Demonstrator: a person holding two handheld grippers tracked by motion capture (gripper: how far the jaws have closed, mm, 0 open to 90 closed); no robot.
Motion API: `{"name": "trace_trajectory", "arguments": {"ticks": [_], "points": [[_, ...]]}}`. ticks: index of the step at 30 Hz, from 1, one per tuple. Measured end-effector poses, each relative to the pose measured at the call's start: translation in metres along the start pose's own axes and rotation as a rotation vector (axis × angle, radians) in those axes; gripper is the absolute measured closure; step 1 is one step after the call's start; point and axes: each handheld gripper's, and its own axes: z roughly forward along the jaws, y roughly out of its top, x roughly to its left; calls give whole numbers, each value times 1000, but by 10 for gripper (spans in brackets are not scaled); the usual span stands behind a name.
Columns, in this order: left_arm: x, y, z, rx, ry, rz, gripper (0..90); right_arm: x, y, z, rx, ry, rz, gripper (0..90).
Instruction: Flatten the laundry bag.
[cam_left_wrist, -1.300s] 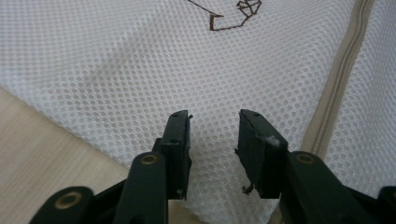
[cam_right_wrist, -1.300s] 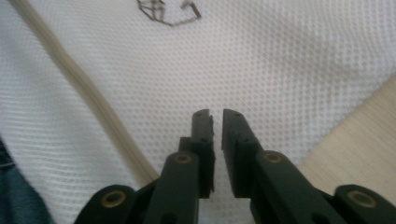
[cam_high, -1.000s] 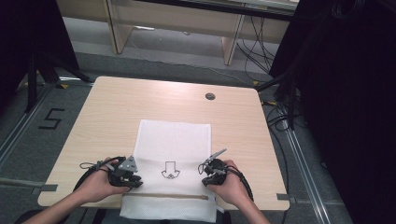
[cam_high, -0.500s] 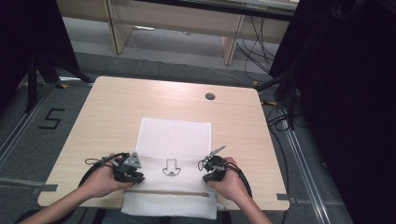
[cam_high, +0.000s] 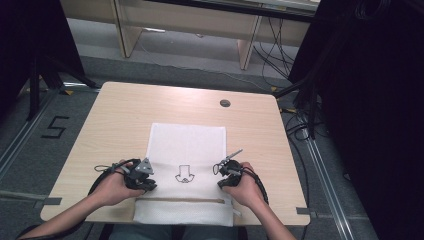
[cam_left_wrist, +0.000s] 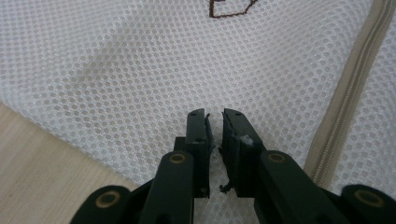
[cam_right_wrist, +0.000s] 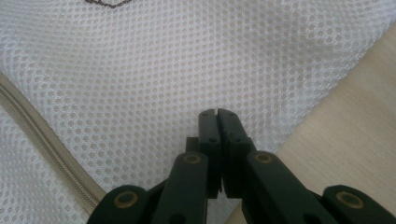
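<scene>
Both grippers on white mesh zip bag (cam_high: 186, 150), flat mid-table, near edge overhanging.

Bag's soft, light, floppy: take hold at side edges above beige zip (cam_high: 180, 200). Left gripper (cam_left_wrist: 214, 122) just narrowed, slight gap, pinch unclear; right gripper (cam_right_wrist: 217, 114) clenched, maybe nipping mesh.

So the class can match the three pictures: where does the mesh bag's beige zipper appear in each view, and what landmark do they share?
High view: the zipper runs level across the mesh bag near the table's near edge, between the two hands.
Left gripper view: it slants along the right side.
Right gripper view: it slants across the lower left.
Shared landmark: the brown drawing on the bag, at the top edge of both gripper views.
</scene>
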Motion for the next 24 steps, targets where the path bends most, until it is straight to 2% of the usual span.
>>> {"name": "trace_trajectory", "arguments": {"ticks": [1,2,4,6,9,10,11,12,13,15,16,17,18,21,22,24], "points": [[0,0,0,-1,-1,-18,801,-2,1,0,-4,2,-5,894],[2,1,1,-3,3,-3,801,-2,1,1,-5,0,6,893],[2,1,1,-3,3,-21,801,-4,2,1,-14,1,14,893],[3,2,1,-2,9,-13,800,-6,2,1,-19,1,19,893],[2,2,2,-3,18,-25,795,-6,1,0,-20,3,42,872],[2,2,1,-4,21,-15,792,-7,1,0,-38,6,24,859],[2,2,2,-7,17,-29,783,-6,0,-2,-39,-3,57,854],[1,1,3,-35,22,-52,773,-7,-1,-5,-70,-2,44,849],[2,1,0,-19,31,-27,771,-6,-1,-9,-78,-6,73,839],[2,2,-1,-26,35,-29,771,-7,-4,-18,-128,-5,73,824],[1,3,-2,-85,48,-69,770,-9,-7,-20,-161,-5,56,815],[0,3,-3,-106,40,-91,765,-9,-10,-24,-168,-7,73,805],[1,4,-5,-123,48,-79,758,-10,-13,-27,-185,-10,73,793],[1,5,-7,-171,53,-127,723,-13,-23,-33,-225,-5,83,748],[2,4,-8,-179,63,-121,712,-14,-26,-34,-256,-3,89,737],[1,2,-7,-197,61,-147,692,-17,-31,-38,-261,-7,86,717]]}}
